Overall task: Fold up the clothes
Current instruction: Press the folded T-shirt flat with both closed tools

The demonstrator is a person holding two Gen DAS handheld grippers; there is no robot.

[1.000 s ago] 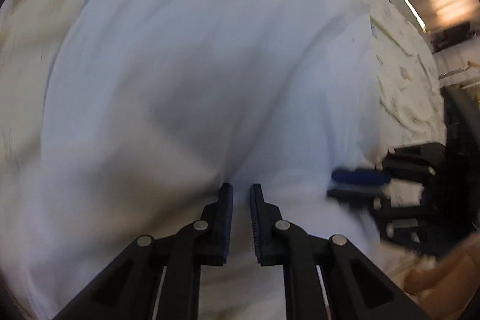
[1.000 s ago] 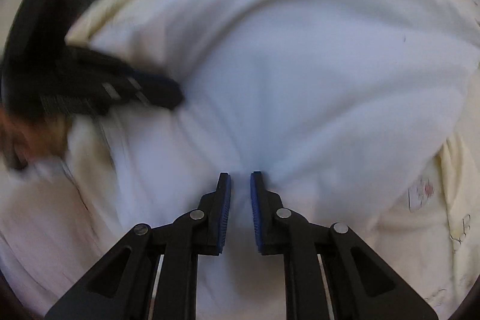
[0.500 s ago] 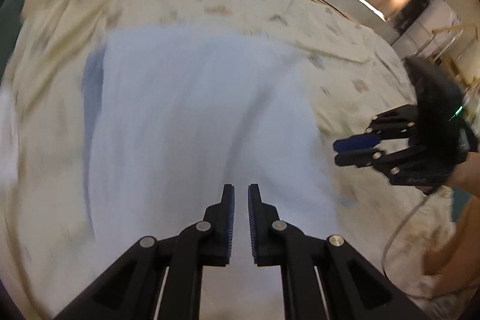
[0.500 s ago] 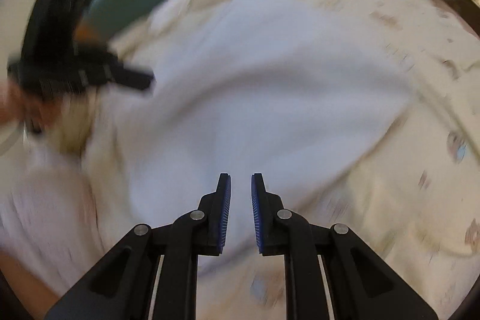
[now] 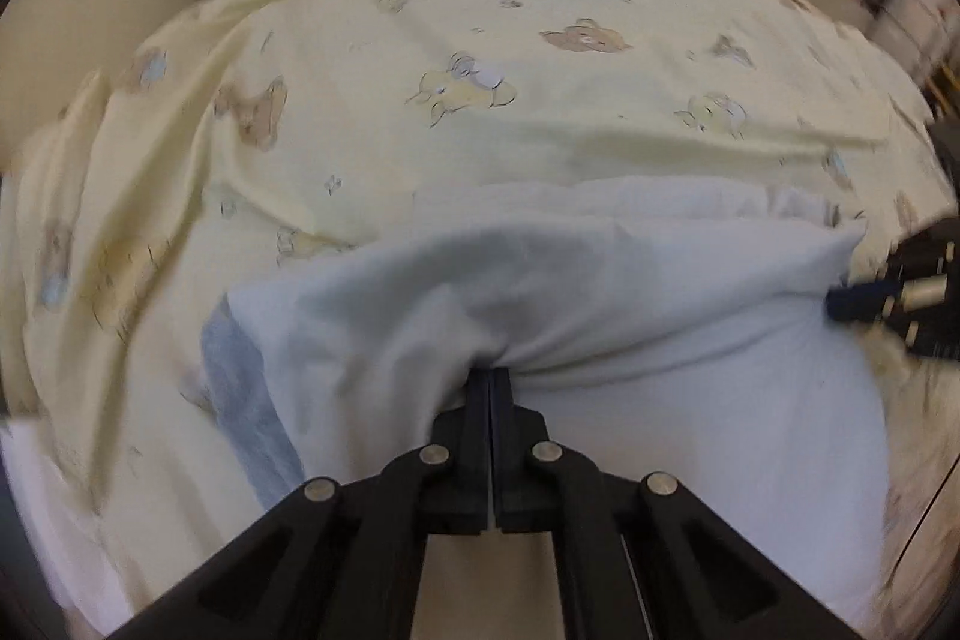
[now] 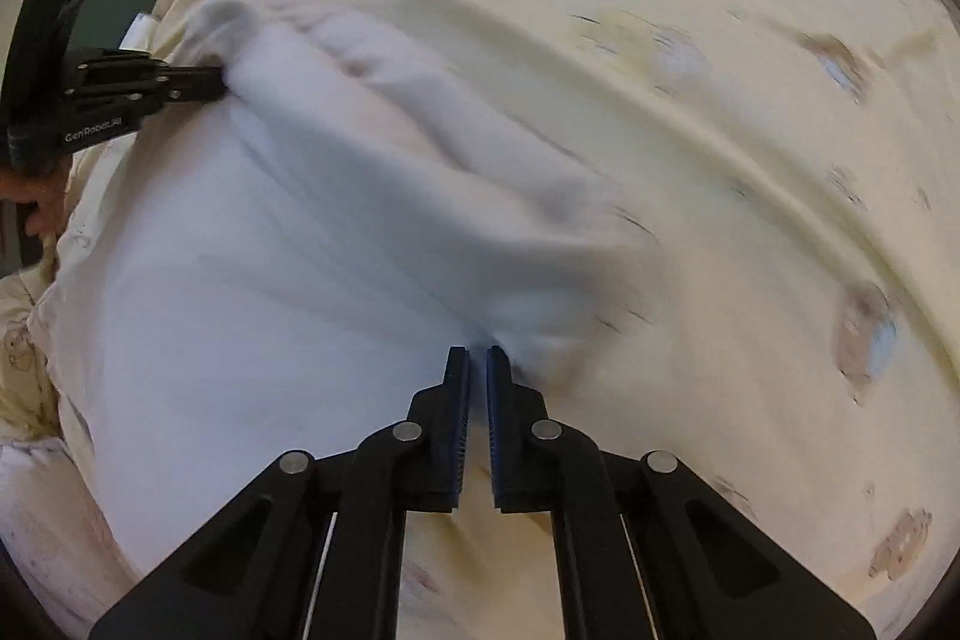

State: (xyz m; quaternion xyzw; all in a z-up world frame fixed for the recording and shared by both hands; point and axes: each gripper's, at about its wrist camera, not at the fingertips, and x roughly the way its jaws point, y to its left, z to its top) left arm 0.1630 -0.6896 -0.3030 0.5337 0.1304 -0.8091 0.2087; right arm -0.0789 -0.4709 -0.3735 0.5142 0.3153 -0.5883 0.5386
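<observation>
Left gripper [image 5: 492,370] jaws pressed together, clamped on a bunched fold of the white cloth [image 5: 600,292]. Right gripper [image 6: 477,349] jaws nearly together, narrow gap visible, pinching the same cloth's edge at the tips. Cloth lies on a pale yellow bedsheet [image 5: 480,40] with a bear print, stretched between both grippers, its far edge folded over toward them. Some motion blur in the right view.

One pale white garment [image 5: 600,292] lies on one bed sheet [image 5: 540,112] printed with bears. Two grippers show: the left gripper [image 5: 492,376] and the right gripper [image 6: 477,358].
</observation>
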